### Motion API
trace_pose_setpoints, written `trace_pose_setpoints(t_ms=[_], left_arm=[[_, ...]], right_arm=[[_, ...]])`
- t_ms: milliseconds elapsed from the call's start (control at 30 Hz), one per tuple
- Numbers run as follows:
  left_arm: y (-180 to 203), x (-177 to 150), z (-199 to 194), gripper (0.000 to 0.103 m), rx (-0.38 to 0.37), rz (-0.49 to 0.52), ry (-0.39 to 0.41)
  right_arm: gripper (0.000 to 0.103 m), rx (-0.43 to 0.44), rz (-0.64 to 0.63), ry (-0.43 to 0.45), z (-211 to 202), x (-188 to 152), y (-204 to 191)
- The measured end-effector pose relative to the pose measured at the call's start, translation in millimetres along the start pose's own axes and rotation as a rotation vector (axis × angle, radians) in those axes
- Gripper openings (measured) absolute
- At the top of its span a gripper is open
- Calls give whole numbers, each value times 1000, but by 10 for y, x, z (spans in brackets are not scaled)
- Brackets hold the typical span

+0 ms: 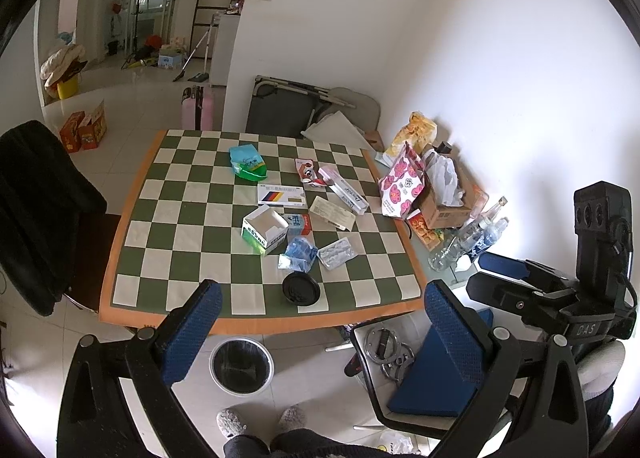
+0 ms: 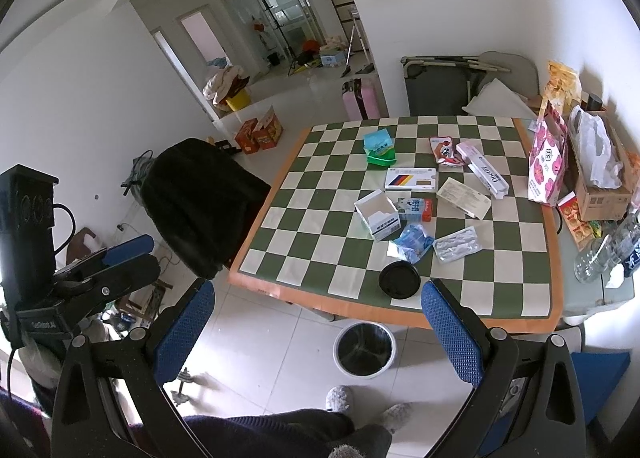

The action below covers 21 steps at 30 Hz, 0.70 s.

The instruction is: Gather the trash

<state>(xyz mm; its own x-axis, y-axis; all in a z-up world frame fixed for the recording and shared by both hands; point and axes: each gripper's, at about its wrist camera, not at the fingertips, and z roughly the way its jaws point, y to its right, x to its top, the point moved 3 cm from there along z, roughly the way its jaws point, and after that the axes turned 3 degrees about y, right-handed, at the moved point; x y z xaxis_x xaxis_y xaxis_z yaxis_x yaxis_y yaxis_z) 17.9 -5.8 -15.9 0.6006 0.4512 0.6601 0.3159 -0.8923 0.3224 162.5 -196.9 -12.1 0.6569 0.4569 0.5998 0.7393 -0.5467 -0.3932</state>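
Right gripper [image 2: 320,322] jaws spread wide, nothing between the pads, held above the floor short of the table [image 2: 554,314] edge. Trash bin [image 2: 365,350] sits on the floor between the jaws, slightly toward the right pad. Black lid [image 2: 399,280] lies on the checkered cloth just ahead of the right fingertip. Further ahead: blister pack [image 2: 457,245], crumpled blue wrapper [image 2: 412,242], open white box [image 2: 377,214]. Left gripper [image 2: 128,254] visible far out past the left jaw.

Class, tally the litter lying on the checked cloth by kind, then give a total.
Cardboard boxes and cartons: 6 (e.g. open white box, milk carton)
Soft packets and wrappers: 3 (e.g. green-blue packet)
Blister packs: 1
Black lids: 1
Total: 11
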Motion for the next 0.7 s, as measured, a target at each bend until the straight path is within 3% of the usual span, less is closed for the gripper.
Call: trace_pose_setpoints(t_ms=[700], left_arm=[[2,1,-3,103,-2,1,4]], right_arm=[[103,0,-4,0,-4,4,-37]])
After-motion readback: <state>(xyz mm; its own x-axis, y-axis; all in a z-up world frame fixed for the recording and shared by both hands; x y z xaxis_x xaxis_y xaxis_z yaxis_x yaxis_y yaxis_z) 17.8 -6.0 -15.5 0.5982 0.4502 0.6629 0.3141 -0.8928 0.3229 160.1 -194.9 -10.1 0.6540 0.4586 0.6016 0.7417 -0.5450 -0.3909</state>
